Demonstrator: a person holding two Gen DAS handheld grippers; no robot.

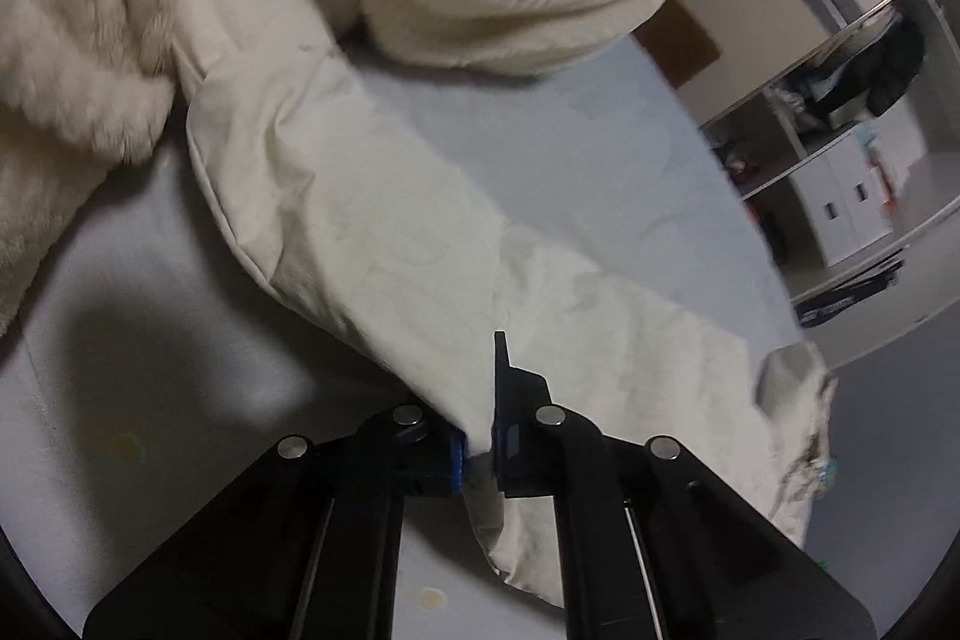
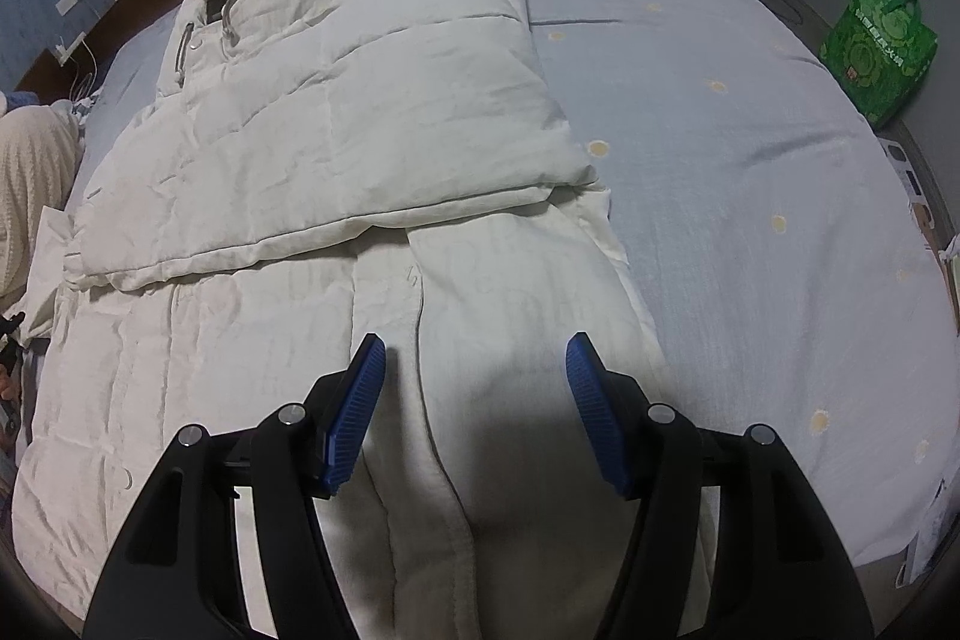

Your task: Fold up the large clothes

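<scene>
Left claw (image 1: 478, 451) pinches a sleeve (image 1: 384, 232) of the white padded coat (image 2: 336, 112) lifted over the bed (image 2: 750, 148), while the right claw (image 2: 474, 418) hovers wide open and empty above its hem, so folding seems only partly done.

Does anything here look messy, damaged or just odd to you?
Nothing looks damaged. The white puffer jacket lies partly folded on the bed, whose blue sheet carries scattered yellowish spots; whether print or stains is unclear. The left gripper pinches a stretch of the jacket, while the right gripper is open above it.
</scene>
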